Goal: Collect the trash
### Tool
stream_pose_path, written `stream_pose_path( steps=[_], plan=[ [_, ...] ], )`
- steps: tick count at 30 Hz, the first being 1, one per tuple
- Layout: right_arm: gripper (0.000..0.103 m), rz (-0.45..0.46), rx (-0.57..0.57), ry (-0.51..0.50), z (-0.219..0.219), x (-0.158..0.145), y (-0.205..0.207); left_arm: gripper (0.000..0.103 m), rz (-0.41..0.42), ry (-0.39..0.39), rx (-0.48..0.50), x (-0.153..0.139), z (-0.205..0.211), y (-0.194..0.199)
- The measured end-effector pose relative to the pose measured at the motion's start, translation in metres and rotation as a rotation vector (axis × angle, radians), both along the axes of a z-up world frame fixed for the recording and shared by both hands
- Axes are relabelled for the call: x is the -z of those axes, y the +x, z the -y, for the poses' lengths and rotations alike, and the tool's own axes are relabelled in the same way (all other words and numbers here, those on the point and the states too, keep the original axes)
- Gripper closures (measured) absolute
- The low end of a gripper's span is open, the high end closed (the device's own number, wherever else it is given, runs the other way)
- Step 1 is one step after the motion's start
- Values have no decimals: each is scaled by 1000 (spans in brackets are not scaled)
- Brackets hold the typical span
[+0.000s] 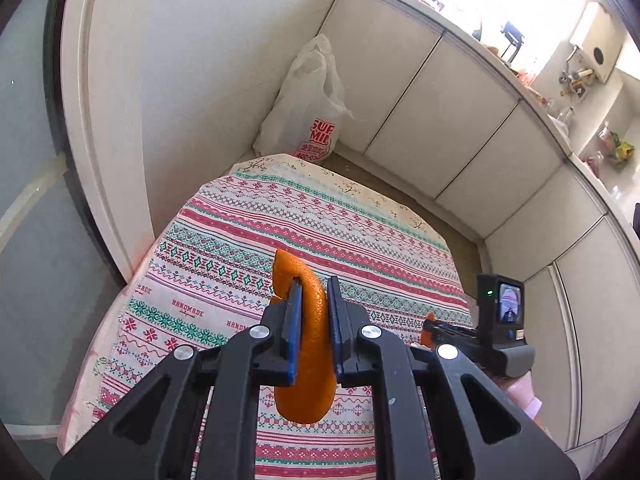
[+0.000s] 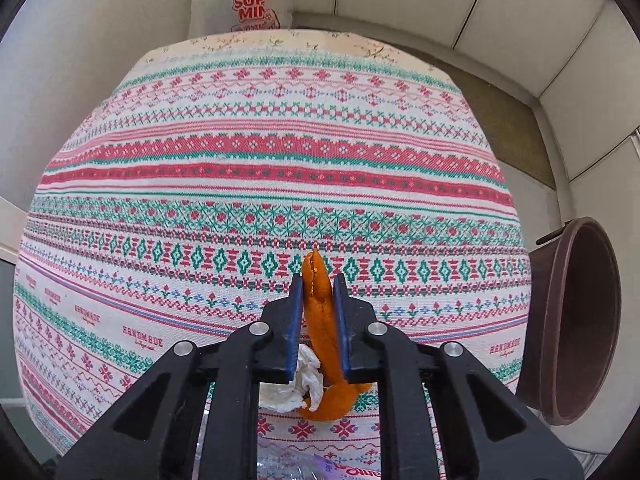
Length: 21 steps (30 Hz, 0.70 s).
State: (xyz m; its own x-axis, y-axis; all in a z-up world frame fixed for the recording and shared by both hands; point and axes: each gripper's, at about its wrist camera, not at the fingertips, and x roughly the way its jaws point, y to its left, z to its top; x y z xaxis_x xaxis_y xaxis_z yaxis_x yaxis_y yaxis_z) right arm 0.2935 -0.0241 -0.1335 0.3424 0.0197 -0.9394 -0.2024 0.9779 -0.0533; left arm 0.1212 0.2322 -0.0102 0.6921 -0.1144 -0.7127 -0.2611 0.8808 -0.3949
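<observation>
your left claw (image 1: 314,308) is clamped tight on an orange peel (image 1: 310,344), centre low in its view, above the cloth (image 1: 240,248). your right claw (image 2: 317,308) is pinched on a second peel (image 2: 320,320) at lower centre, a tissue (image 2: 298,384) just left of it. a brown bin (image 2: 576,320) sits at right edge, a bag (image 2: 240,0) top left.

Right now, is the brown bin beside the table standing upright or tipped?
Cannot tell for sure. In the right wrist view the brown bin shows its open mouth sideways, but the fisheye camera points steeply down, which may cause this.
</observation>
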Motion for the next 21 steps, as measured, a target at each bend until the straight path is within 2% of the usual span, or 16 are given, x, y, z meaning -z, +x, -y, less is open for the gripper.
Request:
stream_pose_path(
  steps=[11, 14, 16, 17, 18, 19, 20, 21],
  plan=[
    [96, 194, 25, 73, 19, -91, 2, 91, -9, -1, 9, 2, 7, 3],
    [96, 211, 20, 94, 26, -110, 0, 91, -16, -5, 11, 4, 11, 4],
    [93, 205, 19, 92, 28, -110, 2, 91, -22, -17, 14, 6, 14, 5],
    [87, 190, 13, 89, 27, -107, 2, 91, -23, -27, 16, 6, 15, 5],
    [59, 167, 3, 87, 24, -100, 3, 91, -23, -32, 19, 6, 17, 5],
    [44, 152, 1, 81, 21, -92, 2, 91, -22, -30, 22, 5, 18, 5],
    [35, 128, -6, 72, 17, -81, 1, 91, -20, -22, 26, 5, 20, 5],
    [38, 89, -26, 68, 12, -68, -2, 91, -20, -14, 28, 4, 22, 6]
  ],
)
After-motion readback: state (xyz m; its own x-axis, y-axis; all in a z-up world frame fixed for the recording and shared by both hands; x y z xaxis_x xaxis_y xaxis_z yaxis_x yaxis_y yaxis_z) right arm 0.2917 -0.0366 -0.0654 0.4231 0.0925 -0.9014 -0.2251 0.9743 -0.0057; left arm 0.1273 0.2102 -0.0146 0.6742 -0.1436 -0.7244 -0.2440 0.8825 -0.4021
